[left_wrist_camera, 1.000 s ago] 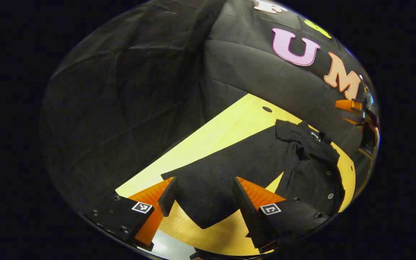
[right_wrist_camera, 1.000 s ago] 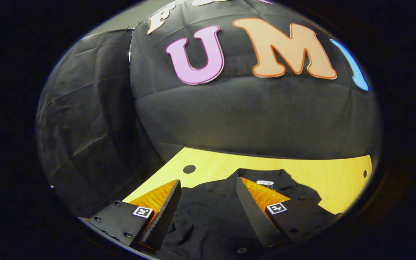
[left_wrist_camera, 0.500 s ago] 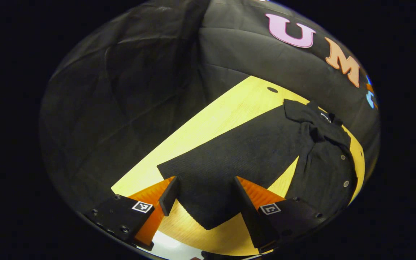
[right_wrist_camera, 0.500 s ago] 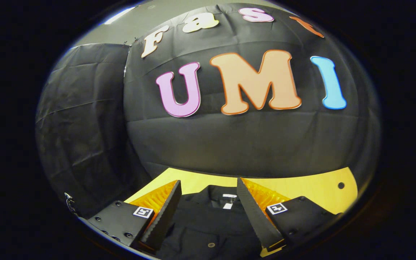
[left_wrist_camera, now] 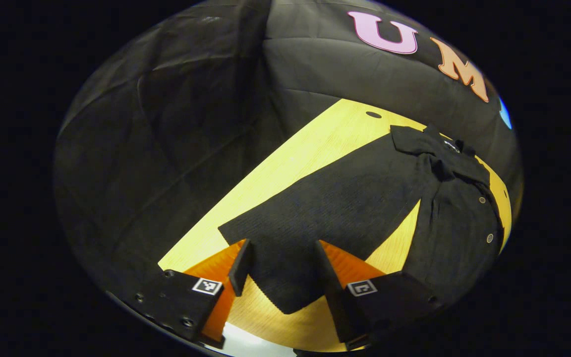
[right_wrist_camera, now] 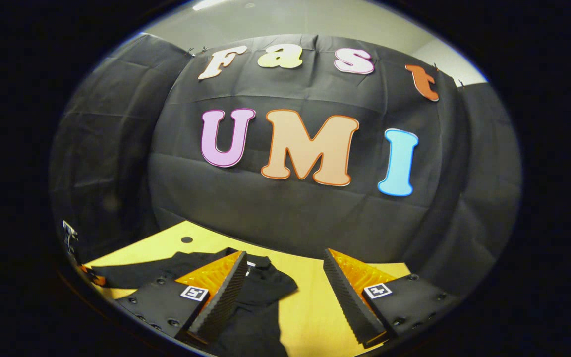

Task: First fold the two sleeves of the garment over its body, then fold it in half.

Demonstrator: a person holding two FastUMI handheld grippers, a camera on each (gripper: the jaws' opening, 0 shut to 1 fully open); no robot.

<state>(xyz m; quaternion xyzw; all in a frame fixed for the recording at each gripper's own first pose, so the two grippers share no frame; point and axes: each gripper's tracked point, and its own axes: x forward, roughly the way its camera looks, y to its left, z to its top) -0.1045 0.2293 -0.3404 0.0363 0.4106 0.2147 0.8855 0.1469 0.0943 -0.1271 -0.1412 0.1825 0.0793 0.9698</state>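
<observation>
Two grippers, both spread: the left gripper (left_wrist_camera: 278, 265) tilts down, straddling the cuff of the outstretched sleeve (left_wrist_camera: 335, 208). Black garment (left_wrist_camera: 456, 218) lies on the desk (left_wrist_camera: 315, 144), collar far. Right gripper (right_wrist_camera: 283, 285) hangs level, gripping nothing.

dim booth, sharp focus, wooden table (left_wrist_camera: 315, 153) brightly lit (strong fisheye bending at edges).

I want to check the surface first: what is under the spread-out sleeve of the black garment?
Under the sleeve lies the yellow wooden table, bare along its edges. Whatever lies beneath the cloth itself is covered. The left gripper hovers open over the cuff.
</observation>
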